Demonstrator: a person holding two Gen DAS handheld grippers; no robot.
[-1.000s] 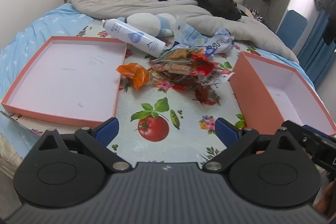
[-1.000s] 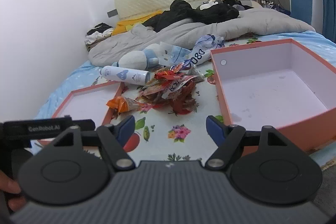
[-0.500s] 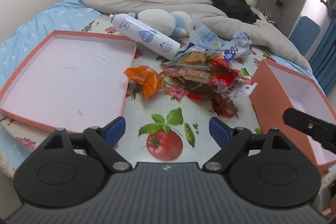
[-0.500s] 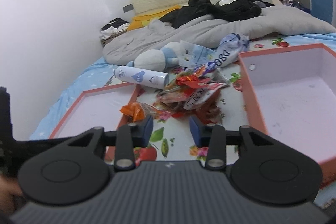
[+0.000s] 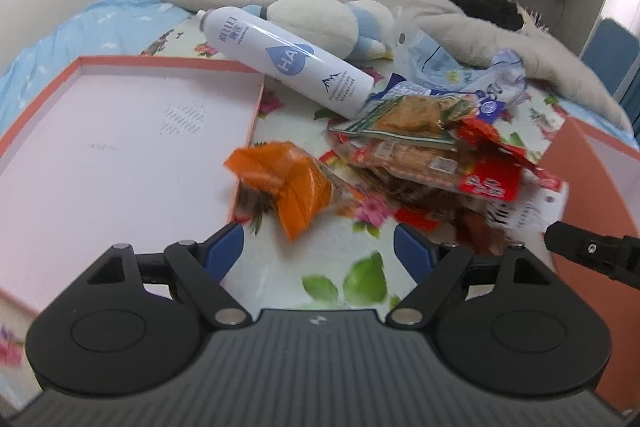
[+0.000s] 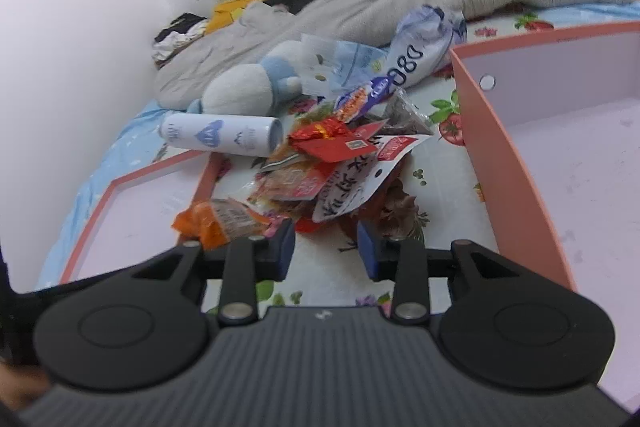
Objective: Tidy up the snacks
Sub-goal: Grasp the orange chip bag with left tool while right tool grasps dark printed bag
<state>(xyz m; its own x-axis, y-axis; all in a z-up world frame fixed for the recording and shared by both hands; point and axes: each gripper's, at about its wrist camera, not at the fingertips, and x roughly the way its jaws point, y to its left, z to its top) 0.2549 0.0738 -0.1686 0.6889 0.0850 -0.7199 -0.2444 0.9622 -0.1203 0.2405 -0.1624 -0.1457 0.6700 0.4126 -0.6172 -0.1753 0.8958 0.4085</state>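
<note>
Left gripper [image 5: 319, 242] wide and right gripper [image 6: 326, 247] narrowed, both just closing on nothing above the snack pile [image 6: 340, 167] between lid [image 5: 120, 131] and box [image 6: 560, 131], lower packets buried and blurred.

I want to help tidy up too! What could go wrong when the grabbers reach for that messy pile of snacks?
The snack packets overlap in a heap, so pulling one may drag others along. The white spray bottle lies on its side touching the pile and might roll. The orange packet looks crinkled and thin; the left gripper could slip off or crush it.
</note>
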